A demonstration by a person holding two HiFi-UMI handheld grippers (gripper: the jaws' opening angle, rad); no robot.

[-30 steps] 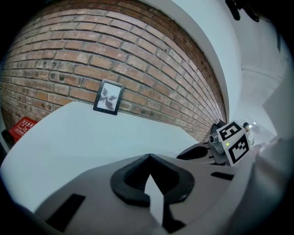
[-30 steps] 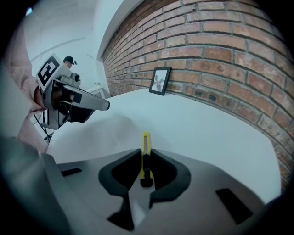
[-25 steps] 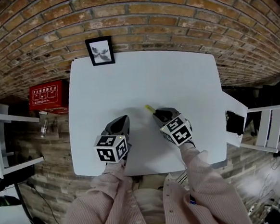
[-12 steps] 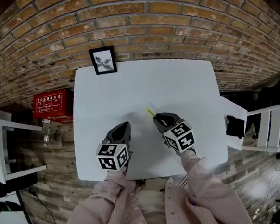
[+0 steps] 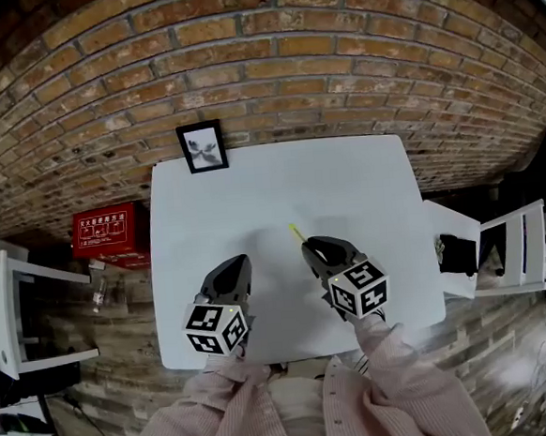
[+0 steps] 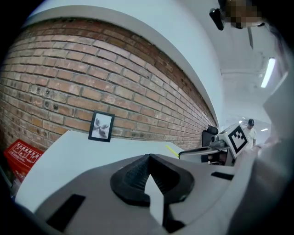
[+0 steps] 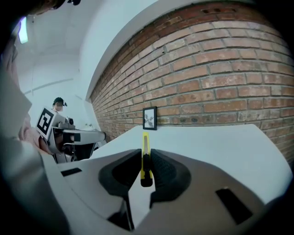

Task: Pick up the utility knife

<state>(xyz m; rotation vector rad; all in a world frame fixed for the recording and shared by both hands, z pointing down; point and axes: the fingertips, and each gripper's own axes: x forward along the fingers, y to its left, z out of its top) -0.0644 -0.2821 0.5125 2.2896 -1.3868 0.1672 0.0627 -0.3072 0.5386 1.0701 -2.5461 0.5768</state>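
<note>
The yellow utility knife (image 7: 145,156) stands on edge between the pads of my right gripper (image 7: 145,161), which is shut on it. Its tip sticks out ahead of the jaws (image 5: 296,231) above the white table (image 5: 345,178). In the head view the right gripper (image 5: 319,253) is held over the table's near right part. My left gripper (image 5: 229,278) hovers beside it on the left. Its jaws are shut with nothing in them (image 6: 148,158). The left gripper view shows the right gripper (image 6: 216,144) with the knife (image 6: 172,149) poking out.
A small black-framed picture (image 5: 202,147) leans against the brick wall (image 5: 270,62) at the table's far left. A red box (image 5: 109,230) lies on the floor to the left. White chairs stand at left (image 5: 7,308) and right (image 5: 501,251).
Both grippers have lifted up off the table. The right one keeps its hold on the knife, which has risen with it and is more level.
</note>
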